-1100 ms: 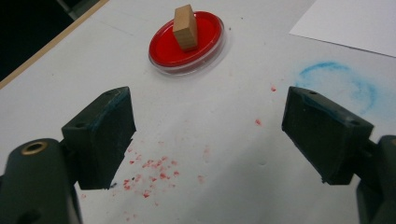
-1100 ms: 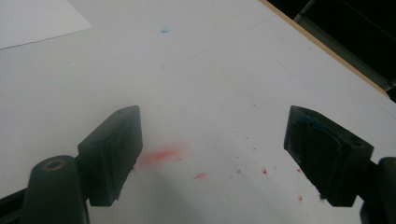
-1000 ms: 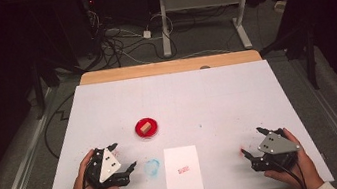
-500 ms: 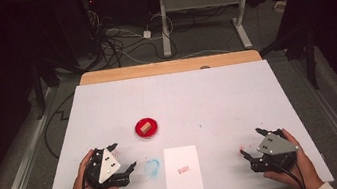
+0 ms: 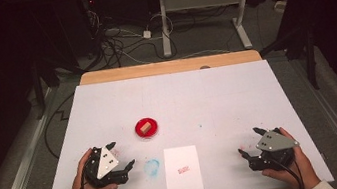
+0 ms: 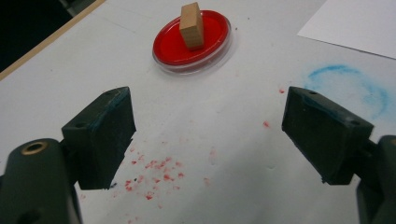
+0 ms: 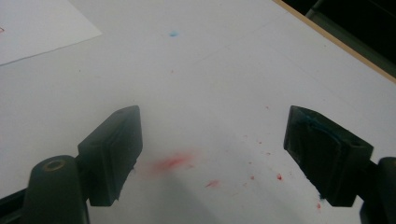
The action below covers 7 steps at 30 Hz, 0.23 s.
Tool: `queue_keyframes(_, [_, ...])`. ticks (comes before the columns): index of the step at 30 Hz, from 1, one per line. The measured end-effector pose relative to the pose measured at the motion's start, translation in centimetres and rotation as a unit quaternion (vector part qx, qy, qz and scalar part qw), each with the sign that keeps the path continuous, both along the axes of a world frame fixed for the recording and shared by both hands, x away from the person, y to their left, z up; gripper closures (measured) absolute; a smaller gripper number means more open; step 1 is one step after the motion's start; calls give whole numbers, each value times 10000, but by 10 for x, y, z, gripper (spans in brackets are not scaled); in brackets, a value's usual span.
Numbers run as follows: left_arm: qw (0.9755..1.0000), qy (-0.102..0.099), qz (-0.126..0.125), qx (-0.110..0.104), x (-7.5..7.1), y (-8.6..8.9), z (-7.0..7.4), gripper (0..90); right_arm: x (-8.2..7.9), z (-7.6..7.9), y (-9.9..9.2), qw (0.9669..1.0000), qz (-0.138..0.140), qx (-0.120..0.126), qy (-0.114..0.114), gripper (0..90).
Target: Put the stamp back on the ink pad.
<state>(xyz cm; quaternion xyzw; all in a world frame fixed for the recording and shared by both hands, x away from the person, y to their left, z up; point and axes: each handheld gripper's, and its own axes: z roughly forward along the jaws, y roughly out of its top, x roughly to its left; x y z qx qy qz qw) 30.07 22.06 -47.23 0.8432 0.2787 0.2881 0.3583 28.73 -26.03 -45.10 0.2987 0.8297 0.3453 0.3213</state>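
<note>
One container: a shallow red dish [image 5: 146,127] with a clear rim, sitting on the white table [image 5: 217,97], left of centre. In it, one small wooden block [image 6: 192,25], upright, roughly mid-dish in the left gripper view; nothing else inside.

One white sheet of paper [image 5: 183,171] lies flat near the front edge, between the two grippers, with a small red mark near its middle. The mark may be writing or a stamp; too small to read. No other labels or brands legible.

One round blue smudge [image 5: 151,167] on the table, just left of the paper and just right of the left gripper. Scattered red specks [image 6: 156,170] on the table under the left gripper's jaws; a red smear [image 7: 170,163] plus more red specks under the right gripper's jaws. One tiny blue dot [image 7: 173,33] farther off in the right gripper view.

Two grippers, one per hand. Left gripper [image 5: 120,155] at front left, jaws spread wide, nothing between them, pointed toward the dish, which is well ahead and apart from it. Right gripper [image 5: 249,142] at front right, jaws also spread wide and empty, over bare table, paper corner off to its upper left. Both pads show bluish staining.
</note>
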Motion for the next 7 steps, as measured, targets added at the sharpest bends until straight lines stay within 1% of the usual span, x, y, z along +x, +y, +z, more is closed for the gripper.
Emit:
queue_keyframes(3, [10000, -22, 34, -52, 0, 0, 2, 166, -2, 1, -3, 10000, -14, 5, -36, 198])
queue_keyframes(4, [10000, -33, 36, -58, 0, 0, 3, 167, -3, 0, -3, 10000, -16, -27, -61, 198])
queue_keyframes(5, [10000, -38, 33, -55, 0, -1, 3, 167, -3, 0, -4, 9999, -35, -55, -86, 198])
queue_keyframes(7, [10000, -10, 61, -36, 2, -1, 2, 166, -3, 1, -6, 9999, -78, -20, -96, 198])
